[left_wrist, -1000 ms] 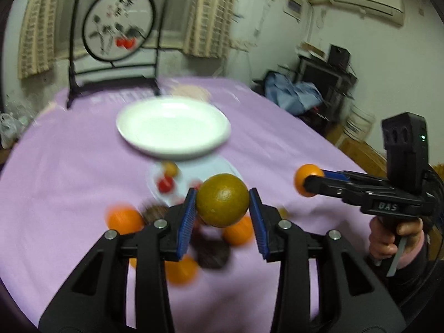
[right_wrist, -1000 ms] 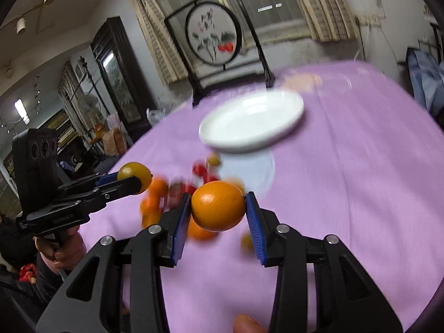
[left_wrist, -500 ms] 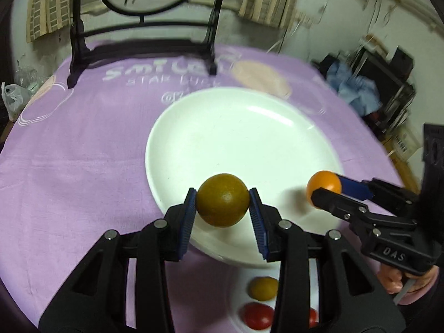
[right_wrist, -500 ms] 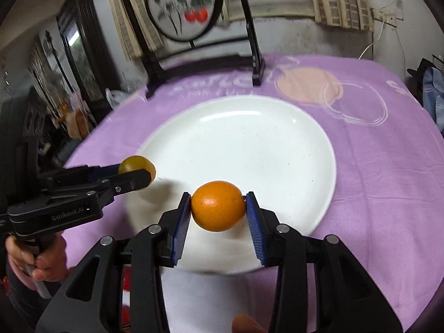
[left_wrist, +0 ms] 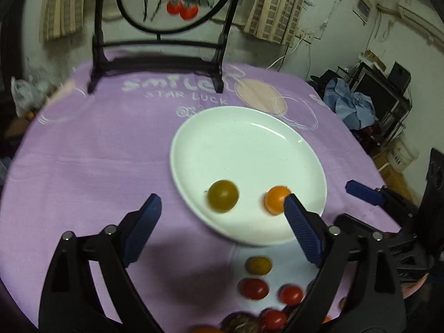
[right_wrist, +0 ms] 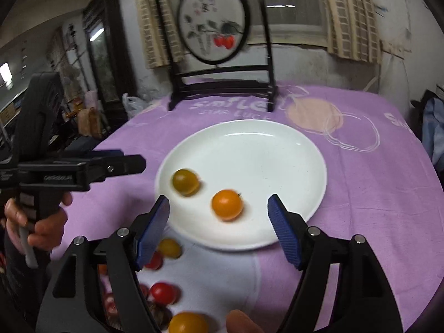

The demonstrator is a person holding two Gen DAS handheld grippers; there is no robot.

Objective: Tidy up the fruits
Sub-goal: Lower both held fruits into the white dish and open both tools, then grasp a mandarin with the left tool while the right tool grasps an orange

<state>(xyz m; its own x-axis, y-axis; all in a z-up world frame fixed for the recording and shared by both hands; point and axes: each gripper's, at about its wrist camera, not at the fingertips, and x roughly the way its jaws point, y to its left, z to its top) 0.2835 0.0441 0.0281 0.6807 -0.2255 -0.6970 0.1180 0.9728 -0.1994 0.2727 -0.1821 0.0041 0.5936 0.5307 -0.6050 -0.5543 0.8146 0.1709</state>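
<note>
A white plate (left_wrist: 249,149) (right_wrist: 249,149) sits on the purple tablecloth. A greenish-yellow fruit (left_wrist: 222,196) (right_wrist: 185,182) and an orange fruit (left_wrist: 276,200) (right_wrist: 227,204) lie on its near part. My left gripper (left_wrist: 222,222) is open and empty, just short of the plate's near rim. My right gripper (right_wrist: 219,222) is open and empty, its jaws on either side of the orange fruit, a little nearer than it. Loose red tomatoes (left_wrist: 254,288) (right_wrist: 163,291) and a yellow fruit (left_wrist: 258,265) (right_wrist: 169,247) lie on a white patch in front of the plate.
A black stand with a round painted screen (left_wrist: 166,0) (right_wrist: 213,27) stands at the table's far edge. More orange and dark fruits (right_wrist: 188,323) lie at the near edge. Furniture and clutter (left_wrist: 360,102) sit beyond the table on the right.
Both grippers have opened and pulled back. The greenish-yellow fruit and the orange fruit have left the jaws and now lie on the plate.
</note>
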